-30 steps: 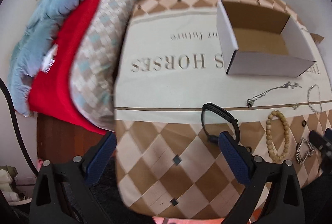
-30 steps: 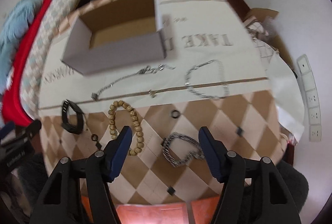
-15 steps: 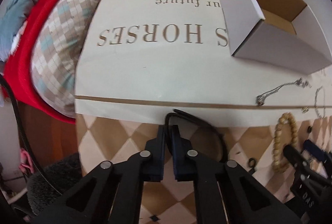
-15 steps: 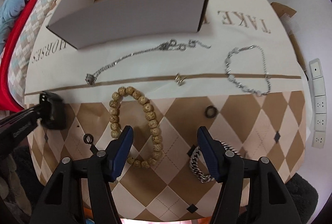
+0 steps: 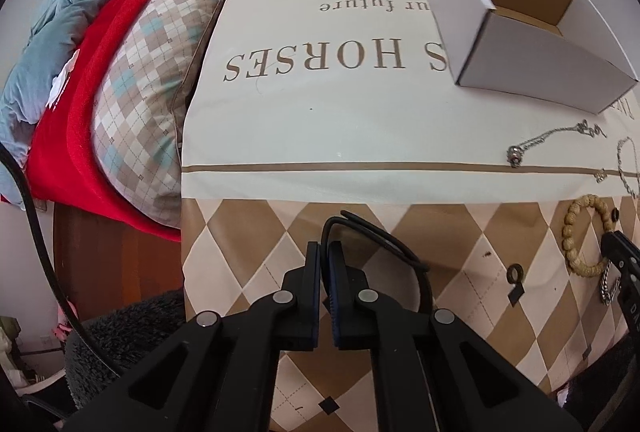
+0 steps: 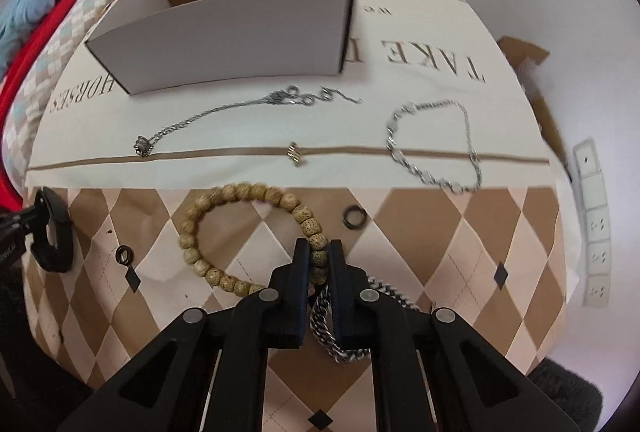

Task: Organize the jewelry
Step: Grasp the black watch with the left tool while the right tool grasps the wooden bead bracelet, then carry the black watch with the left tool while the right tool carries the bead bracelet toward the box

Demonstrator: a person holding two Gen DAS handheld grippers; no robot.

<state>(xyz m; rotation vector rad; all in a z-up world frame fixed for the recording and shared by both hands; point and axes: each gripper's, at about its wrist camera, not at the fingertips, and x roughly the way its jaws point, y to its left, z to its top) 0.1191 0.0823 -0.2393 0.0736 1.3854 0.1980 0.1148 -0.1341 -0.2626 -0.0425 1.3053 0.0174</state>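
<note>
1. The left gripper (image 5: 325, 252), low centre of the left wrist view, has its blue-padded jaws clenched on one end of the black rubbery wristband (image 5: 384, 244), which curls away to the right on the tan-and-cream diamond-patterned cloth (image 5: 248, 252). Pinching the thin strap near its end probably gives the pads something narrow to bite.

2. The right gripper (image 6: 319, 252), low centre of the right wrist view, has its jaws closing, with a bead of the round wooden bead bracelet (image 6: 240, 232) between the pads. The heavy silver curb-chain bracelet (image 6: 344, 328) also runs between the fingers lower down, so I cannot tell which piece it will end up holding; both may come up together.

3. The open white cardboard box with a brown inside (image 6: 240, 28) sits at the top of the frame, seemingly the place for the jewelry. It looks empty as far as its visible interior shows.

4. Still loose on the cloth: a thin silver necklace with a small pendant (image 6: 224, 112), a fine silver link bracelet (image 6: 436, 148), a small gold charm (image 6: 295, 153), and two dark rings (image 6: 354, 217) (image 6: 125, 255).

5. Compared with a second ago, both grippers have dropped closer to the cloth. The left jaws, then spread wide around the wristband, are now shut on it. The right jaws, then wide over the silver chain, have narrowed around the beads.
</note>
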